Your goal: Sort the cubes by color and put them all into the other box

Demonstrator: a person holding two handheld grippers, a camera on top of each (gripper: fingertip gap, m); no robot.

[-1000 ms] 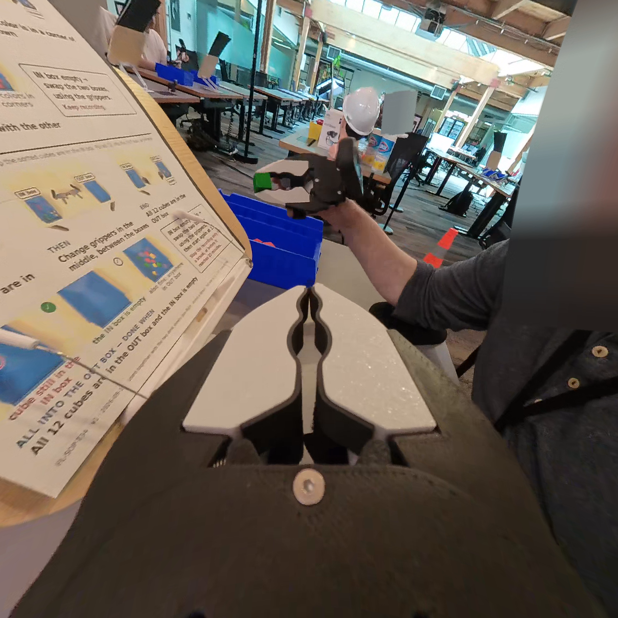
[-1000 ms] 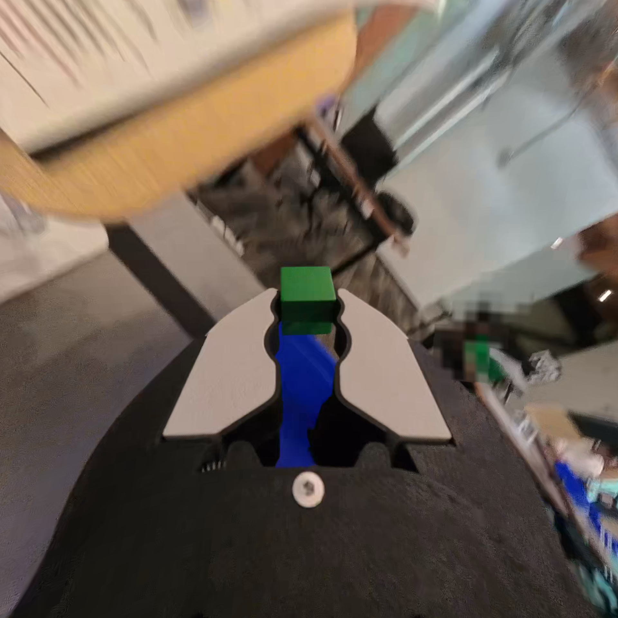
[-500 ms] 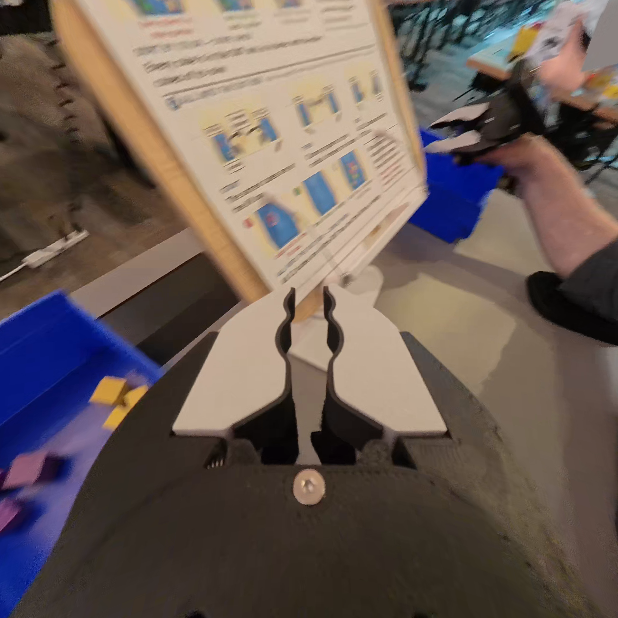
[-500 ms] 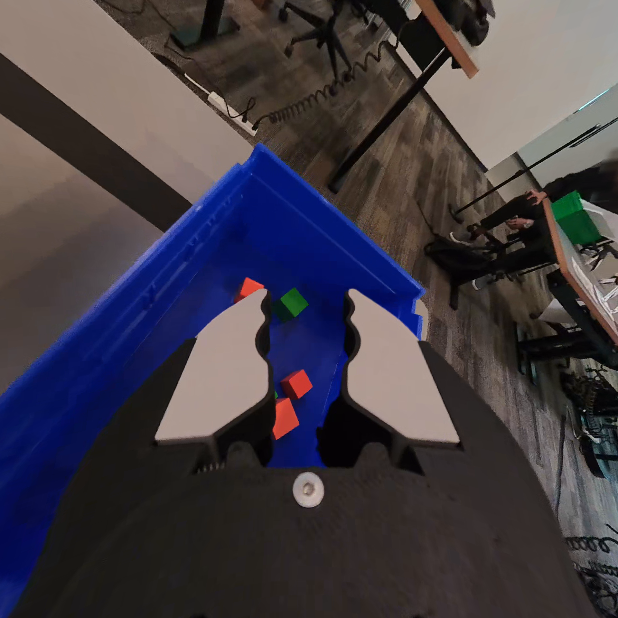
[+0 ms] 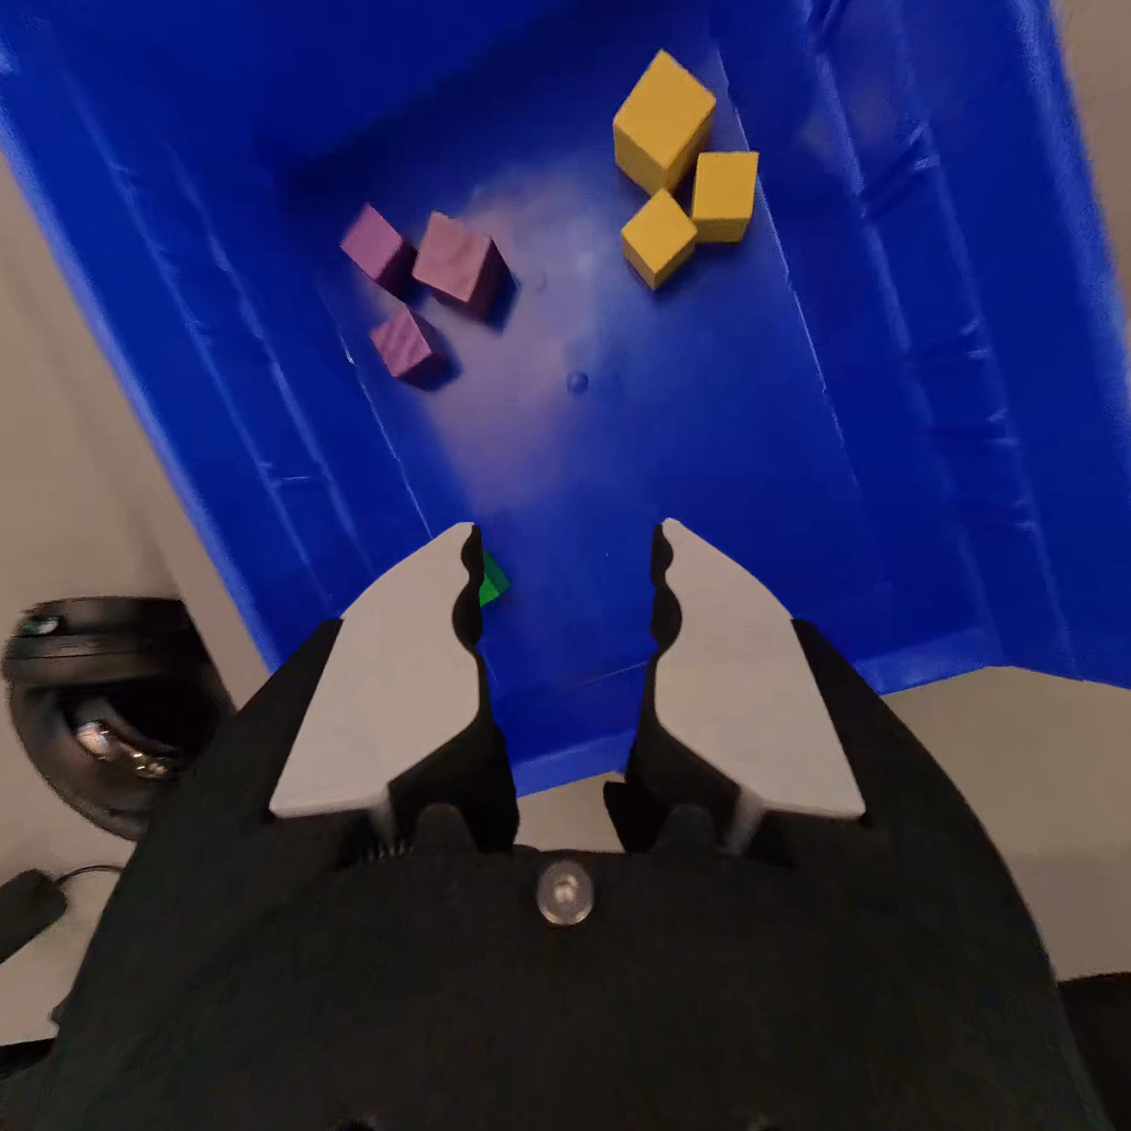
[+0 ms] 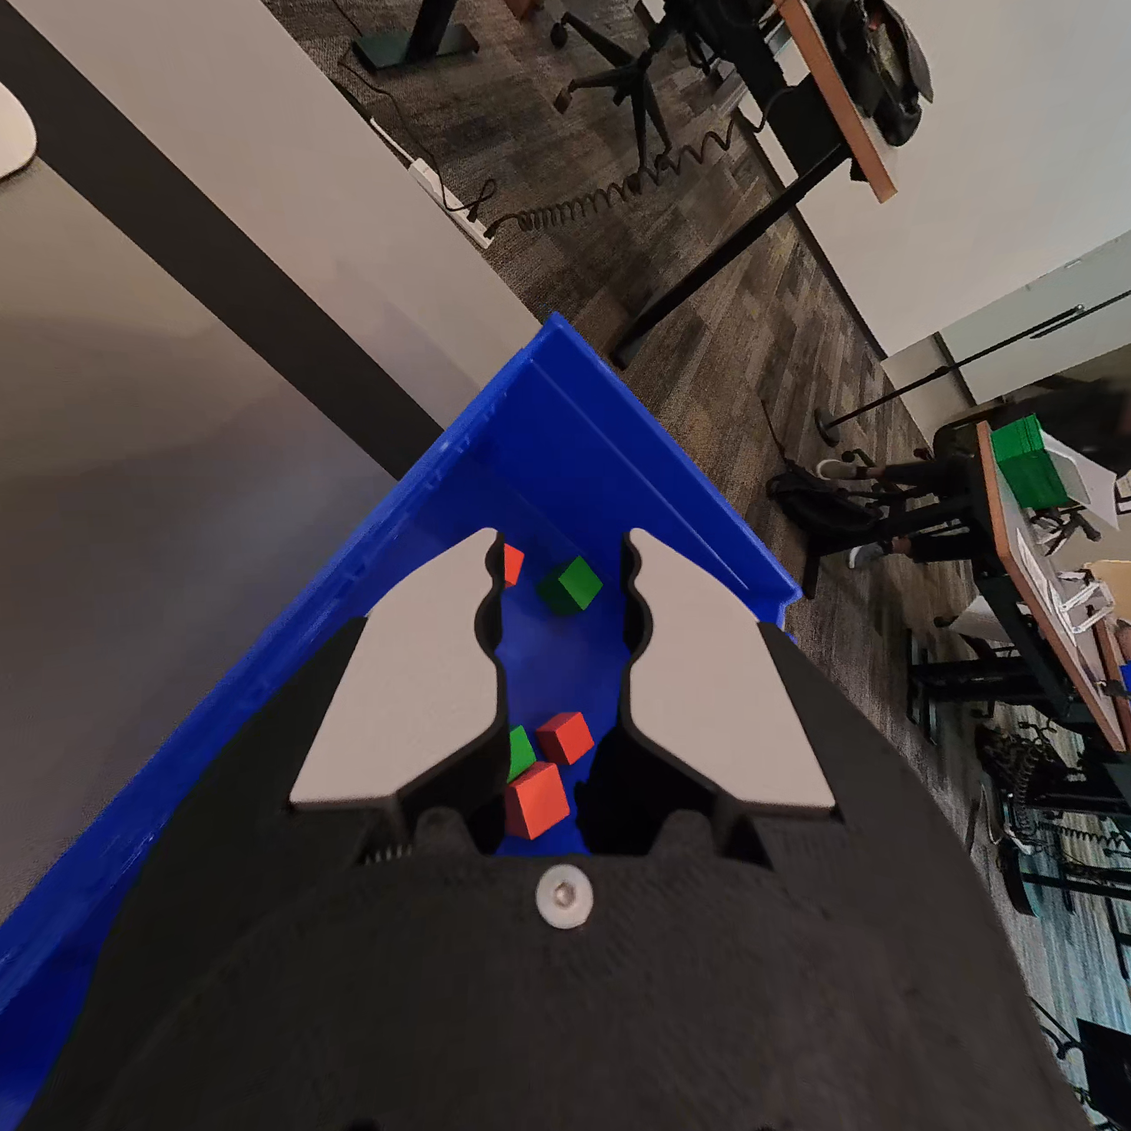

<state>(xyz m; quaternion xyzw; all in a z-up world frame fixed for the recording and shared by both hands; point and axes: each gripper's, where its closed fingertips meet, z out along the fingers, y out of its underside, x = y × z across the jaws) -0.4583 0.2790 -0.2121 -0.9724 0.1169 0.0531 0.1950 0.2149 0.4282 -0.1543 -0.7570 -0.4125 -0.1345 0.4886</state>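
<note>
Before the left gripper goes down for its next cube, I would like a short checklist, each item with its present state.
1. Left gripper jaws open, nothing between them: ok.
2. Left gripper above the blue box that still has cubes to move: ok.
3. Green cube free to grasp: not ok, it is half hidden behind the left finger, close to the box wall.
4. Purple cubes and yellow cubes lie in separate groups: ok.
5. Right gripper open and holding nothing: ok.
6. Other blue box sorted by color: not ok, green cubes and red cubes lie mixed.
</note>
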